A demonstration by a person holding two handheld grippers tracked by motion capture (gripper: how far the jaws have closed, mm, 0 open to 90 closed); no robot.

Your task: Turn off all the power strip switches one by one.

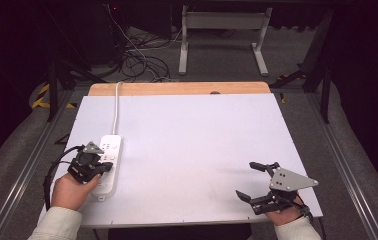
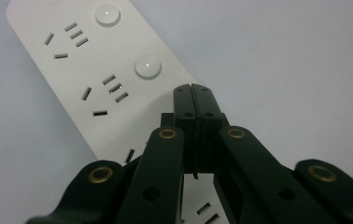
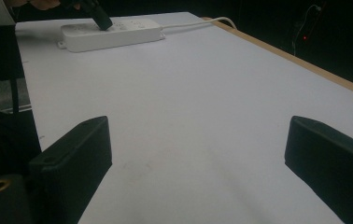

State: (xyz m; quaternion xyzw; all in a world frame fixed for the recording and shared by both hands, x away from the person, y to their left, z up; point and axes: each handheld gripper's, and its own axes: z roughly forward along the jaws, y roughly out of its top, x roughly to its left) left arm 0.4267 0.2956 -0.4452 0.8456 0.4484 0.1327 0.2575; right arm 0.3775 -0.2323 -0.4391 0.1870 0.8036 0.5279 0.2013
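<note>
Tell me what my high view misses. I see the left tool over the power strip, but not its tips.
Observer: In the left gripper view the left tool has its jaws pressed together, with nothing between them.
Operator: Say where the tips sit on the strip.
Observer: They point down at the power strip, just past the second round button and on the third socket's section.
Operator: Report the right tool.
Observer: In the right gripper view the right tool has its jaws spread wide over the bare white table, holding nothing.
</note>
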